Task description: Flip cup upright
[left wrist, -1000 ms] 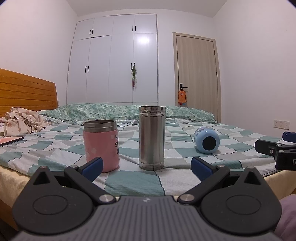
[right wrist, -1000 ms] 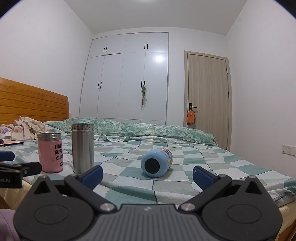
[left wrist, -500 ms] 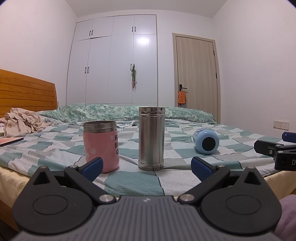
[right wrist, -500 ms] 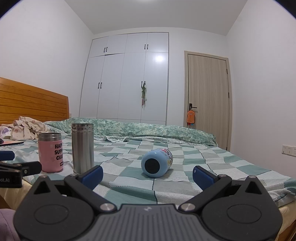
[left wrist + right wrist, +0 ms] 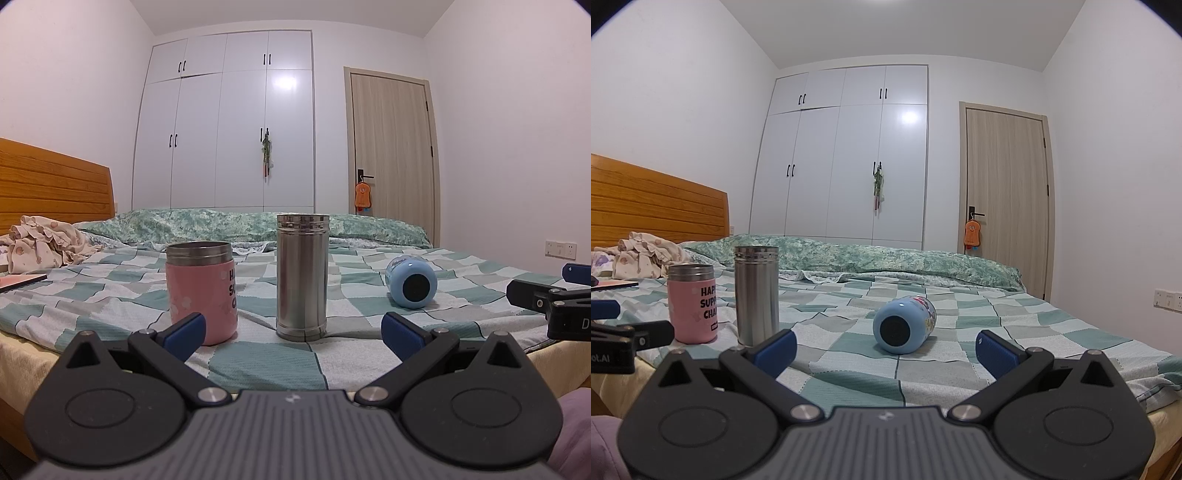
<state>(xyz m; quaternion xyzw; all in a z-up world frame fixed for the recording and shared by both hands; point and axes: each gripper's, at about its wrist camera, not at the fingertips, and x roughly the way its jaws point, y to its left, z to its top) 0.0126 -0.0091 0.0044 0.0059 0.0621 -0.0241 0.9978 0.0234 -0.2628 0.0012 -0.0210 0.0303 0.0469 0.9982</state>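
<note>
A light blue cup [image 5: 904, 325] lies on its side on the checked bedspread, its dark round end facing me; it also shows in the left wrist view [image 5: 410, 281] at the right. My right gripper [image 5: 885, 346] is open and empty, a short way in front of it, at the bed's near edge. My left gripper [image 5: 293, 330] is open and empty, in front of an upright steel cup [image 5: 302, 277] and an upright pink cup [image 5: 201, 290]. Each gripper shows at the edge of the other's view.
The steel cup [image 5: 756, 293] and the pink cup [image 5: 692, 302] stand left of the blue cup. Crumpled clothes [image 5: 44, 245] and a flat pink book [image 5: 20, 282] lie near the wooden headboard [image 5: 51, 184]. A folded green quilt [image 5: 871, 258] runs across the far side.
The views have barely shifted. The cups and both grippers stand as before.
</note>
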